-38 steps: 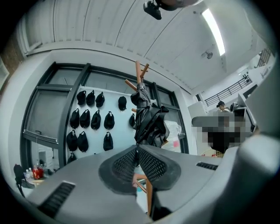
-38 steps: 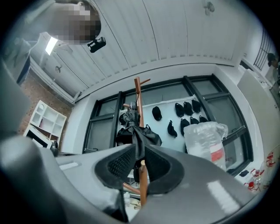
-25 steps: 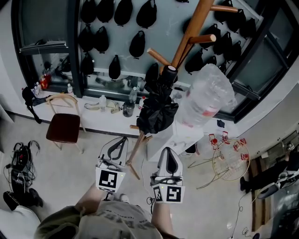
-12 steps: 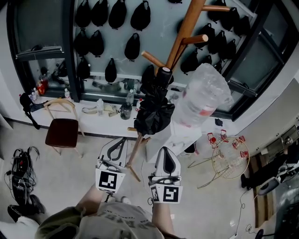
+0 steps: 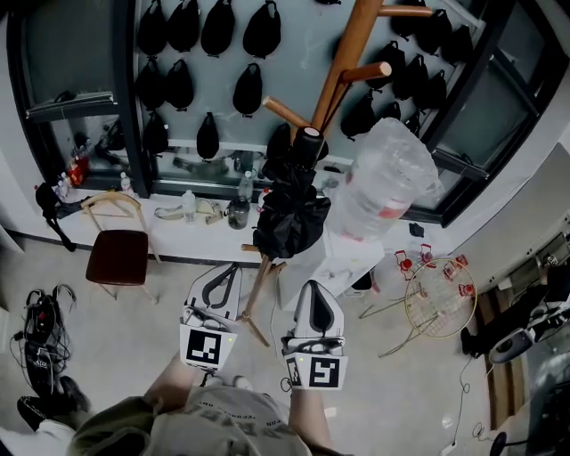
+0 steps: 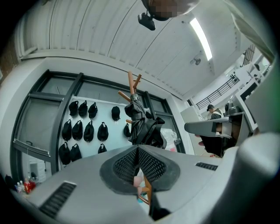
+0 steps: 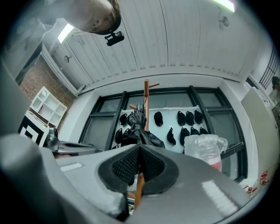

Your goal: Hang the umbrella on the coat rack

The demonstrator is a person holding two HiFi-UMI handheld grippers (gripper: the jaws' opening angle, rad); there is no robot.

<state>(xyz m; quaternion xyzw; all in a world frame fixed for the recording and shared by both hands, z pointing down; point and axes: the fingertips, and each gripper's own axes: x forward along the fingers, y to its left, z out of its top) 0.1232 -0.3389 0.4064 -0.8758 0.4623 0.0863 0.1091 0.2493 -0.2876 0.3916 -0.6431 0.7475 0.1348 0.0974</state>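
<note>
Head view: the black folded fabric umbrella [image 5: 289, 209] hangs against the pole of the brown wooden coat rack [image 5: 344, 55], clear of the floor, its round top end just beside a lower peg; the exact point of attachment cannot be made out. Both grippers are held low, near the rack's base, well apart from the umbrella and touching nothing. The left gripper [image 5: 235, 265] has its jaws fully together and grips nothing; its own view shows the ribbed pads meeting edge to edge [image 6: 138, 151], with the umbrella [image 6: 142, 124] and rack [image 6: 131, 83] beyond. The right gripper [image 5: 312, 285] is likewise closed and empty, pads meeting [image 7: 139, 151], umbrella [image 7: 138, 131] ahead. A large clear plastic bottle [image 5: 392, 183] stands just right of the umbrella. A wooden chair with a dark red seat [image 5: 120, 252] stands to the left. Black caps [image 5: 178, 27] hang on the rear wall.
</note>
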